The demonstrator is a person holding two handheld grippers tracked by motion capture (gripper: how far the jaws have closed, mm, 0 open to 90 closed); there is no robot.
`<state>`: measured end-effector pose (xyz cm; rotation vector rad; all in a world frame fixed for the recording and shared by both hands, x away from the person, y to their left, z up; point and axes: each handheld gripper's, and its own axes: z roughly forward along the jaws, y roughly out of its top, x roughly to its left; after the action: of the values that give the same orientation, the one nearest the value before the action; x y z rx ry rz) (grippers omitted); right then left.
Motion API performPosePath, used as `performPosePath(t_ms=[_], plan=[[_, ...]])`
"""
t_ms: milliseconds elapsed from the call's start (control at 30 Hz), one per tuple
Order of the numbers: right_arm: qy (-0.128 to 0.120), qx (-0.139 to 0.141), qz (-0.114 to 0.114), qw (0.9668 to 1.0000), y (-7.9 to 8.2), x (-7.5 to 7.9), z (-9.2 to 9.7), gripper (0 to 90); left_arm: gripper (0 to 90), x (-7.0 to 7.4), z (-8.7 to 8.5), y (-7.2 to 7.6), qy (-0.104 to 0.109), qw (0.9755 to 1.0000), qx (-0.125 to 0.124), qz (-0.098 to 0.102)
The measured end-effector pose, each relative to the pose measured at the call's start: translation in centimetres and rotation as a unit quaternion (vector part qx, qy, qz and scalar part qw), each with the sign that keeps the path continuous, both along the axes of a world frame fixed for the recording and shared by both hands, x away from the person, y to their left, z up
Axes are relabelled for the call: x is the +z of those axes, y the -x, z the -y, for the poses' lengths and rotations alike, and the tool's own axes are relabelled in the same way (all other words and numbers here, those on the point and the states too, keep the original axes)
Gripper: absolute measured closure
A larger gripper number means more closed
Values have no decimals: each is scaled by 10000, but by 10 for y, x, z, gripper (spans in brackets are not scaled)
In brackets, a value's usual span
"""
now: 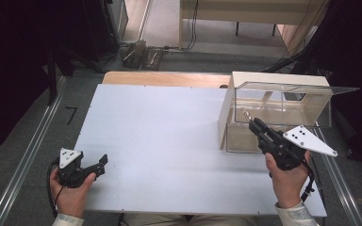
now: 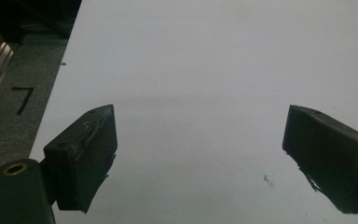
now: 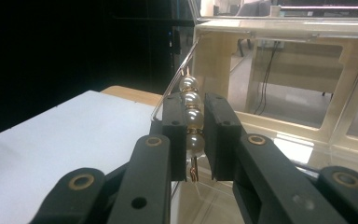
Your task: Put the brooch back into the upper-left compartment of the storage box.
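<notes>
Item: pearl-bead string (image 3: 191, 119), pinched upright between the jaws of the right hand-held gripper (image 3: 192, 135) just before the open clear-fronted display box (image 1: 278, 110), apparently not yet placed inside; left hand-held gripper (image 2: 200, 158) spread, idle over bare white surface (image 1: 160, 136).

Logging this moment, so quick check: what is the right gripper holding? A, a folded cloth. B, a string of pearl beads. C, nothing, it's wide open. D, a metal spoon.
B: in the right gripper view, the right gripper is shut on the string of pearl beads, in front of the clear box.
</notes>
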<state>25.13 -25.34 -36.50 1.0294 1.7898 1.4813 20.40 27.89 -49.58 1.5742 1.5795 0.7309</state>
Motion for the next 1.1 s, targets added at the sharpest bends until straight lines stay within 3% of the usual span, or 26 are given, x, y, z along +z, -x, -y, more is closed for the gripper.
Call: performPosePath(t_ms=[1100], plan=[[-121, -436, -43, 9990, -42, 4, 11, 774, 98, 0, 0, 0, 14, 10000, -5, -13]])
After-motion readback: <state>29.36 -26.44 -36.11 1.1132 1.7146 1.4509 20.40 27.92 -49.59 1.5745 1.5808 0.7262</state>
